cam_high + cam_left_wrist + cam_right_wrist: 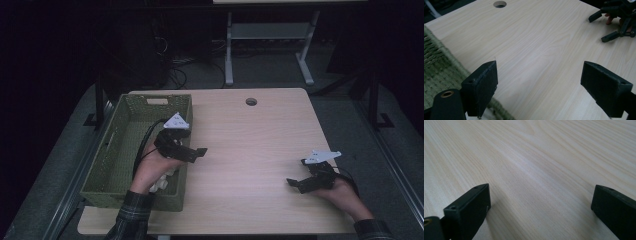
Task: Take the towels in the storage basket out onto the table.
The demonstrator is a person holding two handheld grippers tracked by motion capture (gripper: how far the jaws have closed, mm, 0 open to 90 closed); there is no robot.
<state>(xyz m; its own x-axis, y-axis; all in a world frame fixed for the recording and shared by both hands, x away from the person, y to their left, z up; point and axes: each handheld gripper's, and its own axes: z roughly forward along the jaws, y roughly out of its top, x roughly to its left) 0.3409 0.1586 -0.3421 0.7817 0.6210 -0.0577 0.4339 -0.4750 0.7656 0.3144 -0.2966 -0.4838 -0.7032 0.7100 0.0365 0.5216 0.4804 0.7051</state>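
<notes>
My left gripper hangs over the right rim of a green woven basket, its jaws pointing right across the wooden table. In the left gripper view the left gripper is open with bare wood between the jaws, and the basket's weave lies at the left. Near the table's front right my right gripper rests low, also open; the right gripper appears far off in the left gripper view. The right gripper view has the right gripper spread wide over empty tabletop. Something white lies in the basket under the left hand.
A round cable hole sits near the table's far edge, and the same hole appears at the top of the left gripper view. Beyond the table stand a white desk frame and cables on the dark floor.
</notes>
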